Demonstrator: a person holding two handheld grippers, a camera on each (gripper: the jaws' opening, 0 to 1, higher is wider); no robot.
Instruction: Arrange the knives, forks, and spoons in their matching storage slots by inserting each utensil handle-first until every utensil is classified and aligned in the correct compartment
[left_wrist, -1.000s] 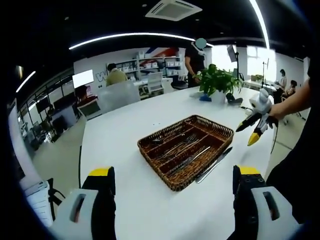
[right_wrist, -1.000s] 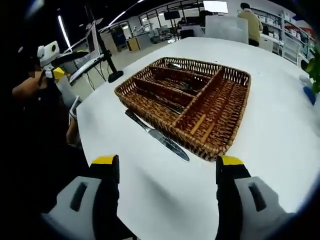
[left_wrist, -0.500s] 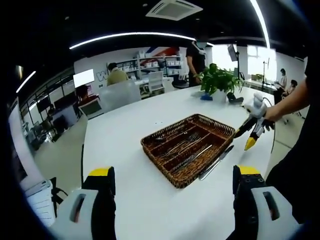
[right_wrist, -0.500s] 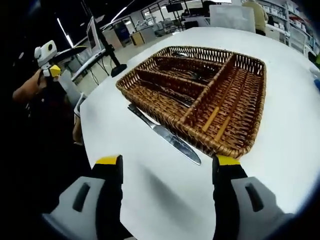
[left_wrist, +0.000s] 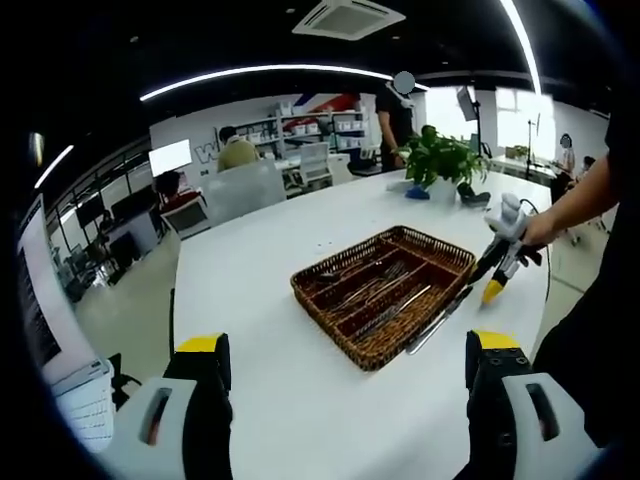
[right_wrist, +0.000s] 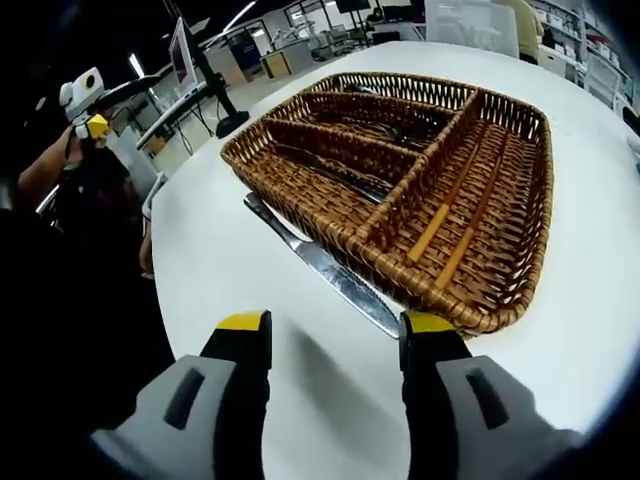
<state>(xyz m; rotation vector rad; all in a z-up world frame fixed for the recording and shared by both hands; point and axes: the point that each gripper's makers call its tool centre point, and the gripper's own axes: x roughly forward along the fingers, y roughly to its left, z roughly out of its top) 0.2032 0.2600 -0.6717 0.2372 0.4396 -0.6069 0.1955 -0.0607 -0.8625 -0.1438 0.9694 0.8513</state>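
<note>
A brown wicker tray (left_wrist: 335, 328) with long compartments sits on the white table. Several metal utensils (left_wrist: 378, 290) lie in its narrow slots. One knife (left_wrist: 437, 320) lies on the table along the tray's right side. My left gripper (left_wrist: 345, 375) is open, well short of the tray, holding nothing. In the right gripper view the knife (right_wrist: 322, 270) lies against the tray (right_wrist: 480, 318), its blade tip just ahead of my open right gripper (right_wrist: 335, 338). Utensils (right_wrist: 350, 175) rest in the narrow slots; the wide compartment is bare. The right gripper (left_wrist: 495, 272) hovers by the tray's corner.
A potted plant (left_wrist: 440, 160) stands at the table's far end, with people and shelves behind it. The left gripper (right_wrist: 85, 100) is held up beyond the table edge (right_wrist: 165, 190). A monitor on a stand (right_wrist: 190, 65) is off the table.
My right gripper has come down closer to the knife and tray, and its jaws have narrowed a little. The left gripper's view has shifted only slightly.
</note>
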